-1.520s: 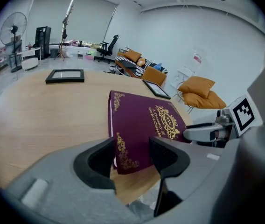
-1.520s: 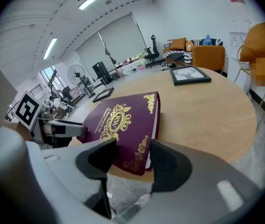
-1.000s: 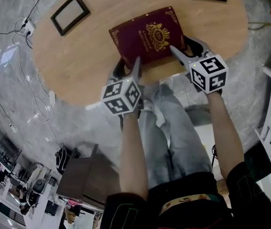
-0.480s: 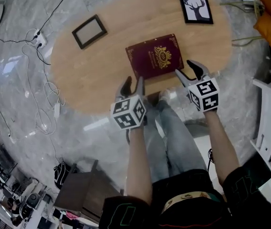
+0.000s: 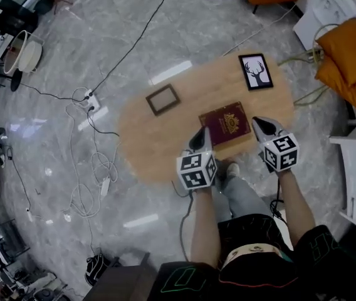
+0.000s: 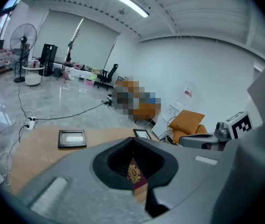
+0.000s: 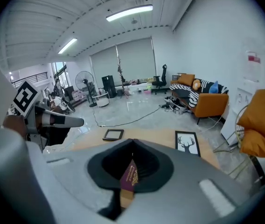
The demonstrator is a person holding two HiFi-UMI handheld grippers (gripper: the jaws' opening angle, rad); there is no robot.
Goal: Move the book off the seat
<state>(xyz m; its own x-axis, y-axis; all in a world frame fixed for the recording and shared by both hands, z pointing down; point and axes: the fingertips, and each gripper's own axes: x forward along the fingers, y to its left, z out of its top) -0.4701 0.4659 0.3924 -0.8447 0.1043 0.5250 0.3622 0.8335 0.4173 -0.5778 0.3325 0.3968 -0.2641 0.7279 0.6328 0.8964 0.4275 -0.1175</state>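
Finding: both grippers have lifted clear of the book [image 5: 226,123] and the head view has risen with them. The left gripper [image 5: 202,138] now hangs above the book's 8 o'clock side and the right gripper [image 5: 261,126] above its 3 o'clock side.

Fingers: both pairs have just been closing and now meet tip to tip with nothing between them. Each gripper view shows the book only through the gap, down on the surface beyond.

Position: the book has stayed flat on the oval wooden counter [image 5: 159,143], cover up, toward 4 o'clock of its middle near the person's edge.

Assessment: released and on the counter, not on a seat, so the move looks complete.

Orientation: its long axis runs roughly from 8 to 2 o'clock. The gold crest's top seems to face 1 o'clock, though it is too small to confirm.
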